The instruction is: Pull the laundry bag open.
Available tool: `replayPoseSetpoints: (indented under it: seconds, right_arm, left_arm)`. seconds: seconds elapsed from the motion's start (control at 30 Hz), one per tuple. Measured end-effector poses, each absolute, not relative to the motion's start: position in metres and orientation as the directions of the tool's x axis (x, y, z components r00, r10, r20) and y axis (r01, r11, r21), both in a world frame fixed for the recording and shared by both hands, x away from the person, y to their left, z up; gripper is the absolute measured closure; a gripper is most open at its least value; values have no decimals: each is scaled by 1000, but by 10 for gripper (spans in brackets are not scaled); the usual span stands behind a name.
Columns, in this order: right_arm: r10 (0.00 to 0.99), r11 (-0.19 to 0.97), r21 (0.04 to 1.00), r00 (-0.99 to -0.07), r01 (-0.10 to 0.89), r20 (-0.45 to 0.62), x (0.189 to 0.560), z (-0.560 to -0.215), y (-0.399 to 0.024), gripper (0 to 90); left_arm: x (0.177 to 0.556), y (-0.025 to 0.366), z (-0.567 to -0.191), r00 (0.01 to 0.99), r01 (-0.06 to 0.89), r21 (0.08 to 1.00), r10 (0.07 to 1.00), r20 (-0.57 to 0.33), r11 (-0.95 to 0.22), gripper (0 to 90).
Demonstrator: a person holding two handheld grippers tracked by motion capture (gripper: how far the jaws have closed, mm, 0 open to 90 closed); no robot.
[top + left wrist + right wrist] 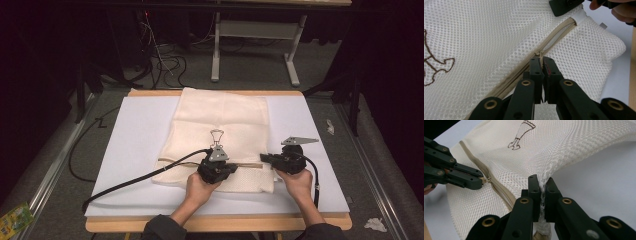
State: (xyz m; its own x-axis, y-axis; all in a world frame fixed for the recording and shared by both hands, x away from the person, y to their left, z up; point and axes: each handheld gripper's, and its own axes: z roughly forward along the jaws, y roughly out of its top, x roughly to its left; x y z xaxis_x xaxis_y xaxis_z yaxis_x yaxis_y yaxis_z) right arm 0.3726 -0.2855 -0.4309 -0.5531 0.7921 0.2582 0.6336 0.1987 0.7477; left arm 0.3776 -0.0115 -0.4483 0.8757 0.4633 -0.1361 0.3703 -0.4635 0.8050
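A cream mesh bag (220, 120) lies flat on the white mat (135, 140), with a brown stitched figure (521, 135) on it. A beige zipper (559, 32) runs across its near part. My left gripper (541, 60) is shut on the zipper pull (539, 53), seen at mid-bag in the high view (234, 168). My right gripper (542, 181) is shut on the mesh at the bag's right edge, beside the zipper's end (262, 158), and lifts the fabric slightly. Between the two grippers the zipper looks parted; behind the pull it looks closed.
The mat lies on a wooden table (215, 224). A thick black cable (140, 180) trails left across the mat from my left gripper. On the floor are a green packet (15, 217), paper scraps (375, 224), more cables (165, 62) and a table frame (255, 30) beyond.
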Motion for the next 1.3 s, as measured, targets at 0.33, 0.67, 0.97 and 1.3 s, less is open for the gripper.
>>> replayPoseSetpoints:
  seconds: [0.33, 0.67, 0.97, 1.3]
  right_arm:
    - [790, 203, 747, -557, 632, 257, 373, -430, -285, 878]
    - [793, 194, 748, -550, 635, 261, 374, -428, -289, 878]
    - [799, 196, 746, -544, 636, 254, 374, -428, -290, 878]
    - [801, 198, 745, -543, 637, 252, 374, -429, -291, 878]
  left_arm:
    - [377, -11, -447, 877, 362, 810, 463, -129, -461, 871]
    - [378, -4, -445, 868, 366, 811, 482, -120, -456, 871]
    - [378, 5, -443, 864, 363, 812, 491, -109, -457, 871]
    - [378, 9, -444, 861, 370, 813, 496, -117, -449, 871]
